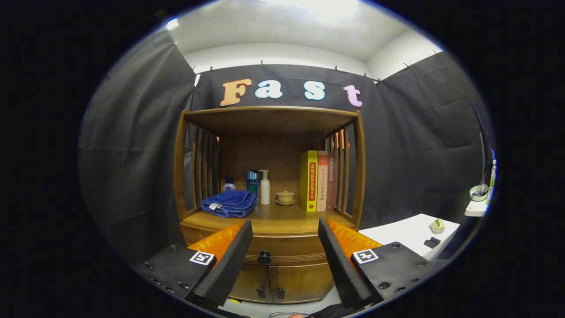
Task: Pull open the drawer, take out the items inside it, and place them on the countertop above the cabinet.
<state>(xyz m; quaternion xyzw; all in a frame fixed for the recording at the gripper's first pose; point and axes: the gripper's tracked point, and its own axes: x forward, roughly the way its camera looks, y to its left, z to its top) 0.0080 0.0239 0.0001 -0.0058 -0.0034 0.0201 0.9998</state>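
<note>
Hovering in front of a brown wooden cabinet [269,221], the hand-held gripper [285,229] is keeping its two fingers spread wide apart, pinching nothing. Between the fingers and just beyond them, the one wooden drawer [282,249] is sitting closed under the countertop, with a single round dark knob [264,257] at the middle of its front. Below the drawer, two small wooden doors [282,282] are standing shut side by side, each carrying one dark handle.

On the wooden countertop [273,223] above the drawer, one folded blue towel [229,204] is lying toward the left slatted side. Behind the towel, one small white bottle with a blue cap [228,184] is standing, next to it one teal box [252,181], and then one tall white pump bottle [265,187]. One small pale lidded ceramic pot on a saucer [285,197] is resting just right of the pump bottle. Three upright books [318,181] are leaning against the right slatted side: one yellow, one orange and white, one brown.

To the right of the cabinet, one white table [410,234] is carrying two small objects, too small to make out.
</note>
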